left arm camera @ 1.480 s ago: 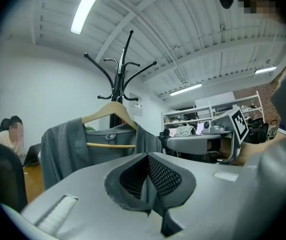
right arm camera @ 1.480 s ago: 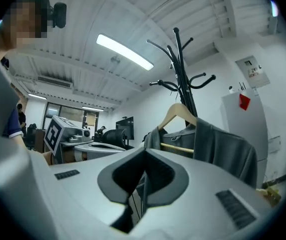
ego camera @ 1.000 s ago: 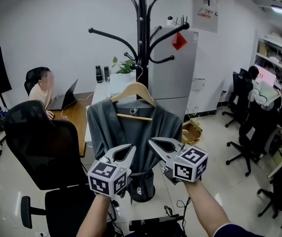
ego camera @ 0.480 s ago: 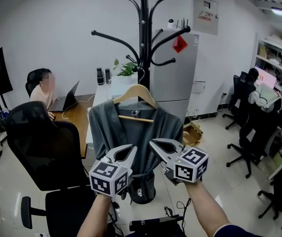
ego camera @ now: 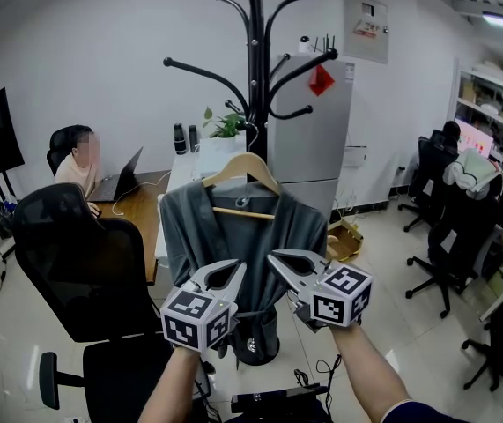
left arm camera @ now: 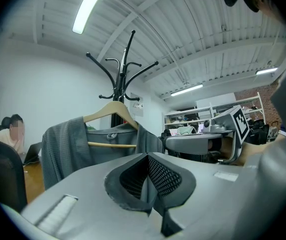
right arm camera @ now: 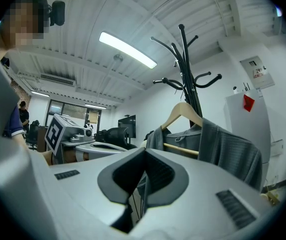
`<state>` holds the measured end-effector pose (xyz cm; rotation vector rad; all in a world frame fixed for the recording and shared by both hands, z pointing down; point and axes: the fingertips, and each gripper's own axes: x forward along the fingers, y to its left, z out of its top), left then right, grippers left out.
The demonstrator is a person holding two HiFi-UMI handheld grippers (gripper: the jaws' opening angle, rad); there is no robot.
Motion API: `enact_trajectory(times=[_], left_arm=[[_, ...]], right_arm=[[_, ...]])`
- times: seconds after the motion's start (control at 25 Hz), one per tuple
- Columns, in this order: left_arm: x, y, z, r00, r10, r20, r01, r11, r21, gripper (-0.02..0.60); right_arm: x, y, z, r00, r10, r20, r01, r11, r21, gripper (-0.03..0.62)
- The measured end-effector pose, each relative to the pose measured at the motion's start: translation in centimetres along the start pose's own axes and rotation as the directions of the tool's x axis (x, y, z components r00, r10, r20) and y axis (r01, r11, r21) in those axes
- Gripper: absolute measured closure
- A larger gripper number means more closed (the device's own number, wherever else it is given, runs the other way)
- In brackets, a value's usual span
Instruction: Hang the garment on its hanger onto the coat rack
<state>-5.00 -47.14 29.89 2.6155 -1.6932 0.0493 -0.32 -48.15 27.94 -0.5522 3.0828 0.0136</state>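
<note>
A grey garment [ego camera: 233, 232] hangs on a wooden hanger [ego camera: 242, 166], whose hook sits on a low arm of the black coat rack [ego camera: 253, 60]. Both grippers are level in front of the garment's lower part and hold nothing. My left gripper [ego camera: 233, 268] is shut, its pads meeting [left arm camera: 148, 184]. Beside it my right gripper [ego camera: 273, 257] is shut too, with its jaws together [right arm camera: 143, 179]. From the left gripper view the garment [left arm camera: 65, 144] and hanger [left arm camera: 110, 111] are ahead, apart from the jaws. The right gripper view shows the garment [right arm camera: 228, 149] just beyond its tips.
A black office chair [ego camera: 84, 271] stands close at the left. Behind it a person sits at a desk [ego camera: 136, 201] with a laptop. A grey fridge [ego camera: 308, 130] stands behind the rack. More chairs and seated people [ego camera: 462, 192] fill the right side.
</note>
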Motion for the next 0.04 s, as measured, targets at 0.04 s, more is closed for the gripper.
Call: enact_trajectory(times=[0.04], left_arm=[[-0.03, -0.03, -0.05, 1.000, -0.001, -0.002, 0.001, 1.000, 0.001, 0.580]], right_arm=[[-0.02, 0.04, -0.07, 1.000, 0.000, -0.001, 0.000, 1.000, 0.002, 0.592]])
